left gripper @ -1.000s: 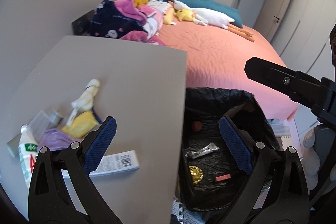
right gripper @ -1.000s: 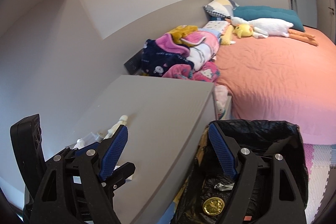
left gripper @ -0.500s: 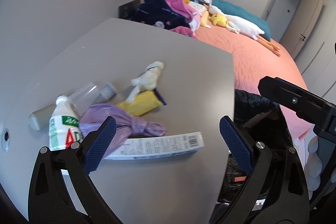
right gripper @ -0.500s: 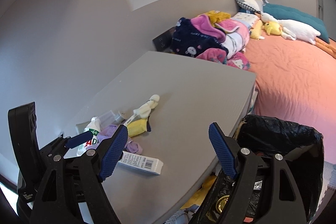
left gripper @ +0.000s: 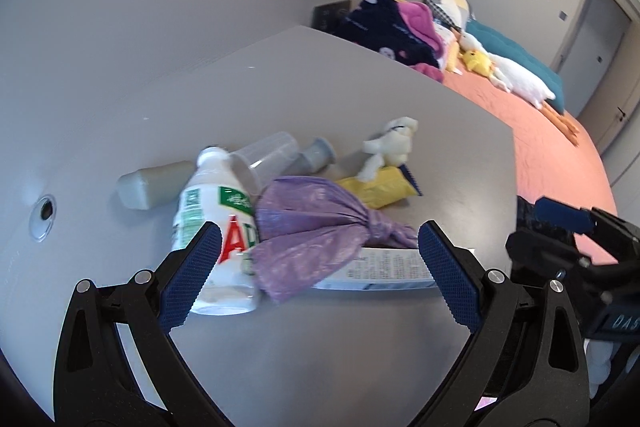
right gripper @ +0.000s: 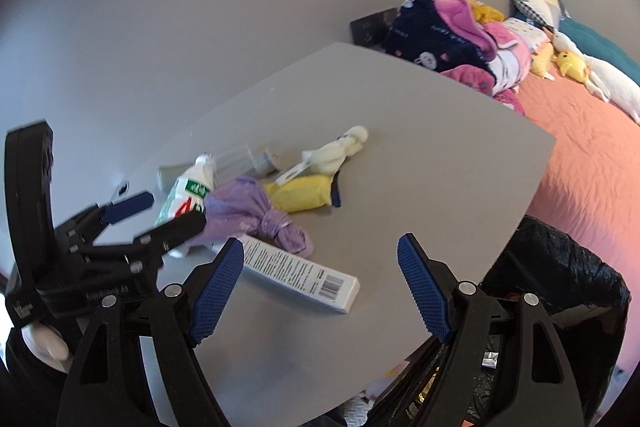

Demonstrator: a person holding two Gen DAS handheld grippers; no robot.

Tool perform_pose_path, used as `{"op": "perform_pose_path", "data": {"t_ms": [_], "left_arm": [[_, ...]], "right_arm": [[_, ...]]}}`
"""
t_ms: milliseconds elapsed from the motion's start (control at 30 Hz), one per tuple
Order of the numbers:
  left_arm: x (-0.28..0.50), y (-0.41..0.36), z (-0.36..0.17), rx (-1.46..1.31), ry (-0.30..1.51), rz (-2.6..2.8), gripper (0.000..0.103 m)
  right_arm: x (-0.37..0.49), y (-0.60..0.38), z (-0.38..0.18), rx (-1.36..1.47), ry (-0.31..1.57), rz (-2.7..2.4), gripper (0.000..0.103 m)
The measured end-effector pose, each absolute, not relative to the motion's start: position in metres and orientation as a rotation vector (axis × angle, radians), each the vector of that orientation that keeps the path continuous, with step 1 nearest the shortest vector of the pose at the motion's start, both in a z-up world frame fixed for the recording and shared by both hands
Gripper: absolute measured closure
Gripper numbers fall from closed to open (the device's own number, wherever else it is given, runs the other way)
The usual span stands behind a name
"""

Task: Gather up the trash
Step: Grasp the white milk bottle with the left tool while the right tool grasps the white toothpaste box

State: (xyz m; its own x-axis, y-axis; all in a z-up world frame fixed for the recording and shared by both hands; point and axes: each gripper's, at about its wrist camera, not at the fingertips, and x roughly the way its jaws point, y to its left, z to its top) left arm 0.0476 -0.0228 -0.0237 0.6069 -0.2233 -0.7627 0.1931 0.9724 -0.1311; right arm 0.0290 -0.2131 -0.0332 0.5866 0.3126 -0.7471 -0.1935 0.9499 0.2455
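Spanning the foreground, a grey tabletop (right gripper: 420, 163); orange bed (right gripper: 592, 155) at right. Heaped mid-table: white drink bottle (left gripper: 212, 223), knotted purple bag (left gripper: 312, 231), long white barcoded box (right gripper: 296, 271), yellow wrapper (right gripper: 300, 197). Left gripper (left gripper: 316, 275) and right gripper (right gripper: 320, 291) both gaping, empty, above the pile.

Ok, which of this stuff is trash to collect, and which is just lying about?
Trash to collect, on the grey table:
- white drink bottle
- purple knotted bag
- long white box
- yellow wrapper
- clear cup
- bin with black liner, where it goes

Just lying about:
- bedding pile
- plush goose
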Motion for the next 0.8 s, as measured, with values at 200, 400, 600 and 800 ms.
{"op": "perform_pose_path", "data": {"t_ms": [200,400,600,800], "left_arm": [[0.055,-0.002,-0.031,-0.074,0.902,-0.172,0.015],[0.066,0.014,-0.043,-0.086,0.944,-0.130,0.018],[0.078,0.022,-0.056,-0.090,0.992,-0.113,0.018],[0.091,0.032,-0.071,-0.123,1.046,-0.093,0.018]], "right_arm": [[0.039,-0.189,-0.050,0.071,0.952,0.344,0.025],[0.053,-0.174,-0.068,-0.011,1.017,0.371,0.028],[0.062,-0.160,-0.087,-0.109,1.077,0.395,0.032],[0.062,-0.147,-0.103,-0.177,1.127,0.451,0.047]]}}
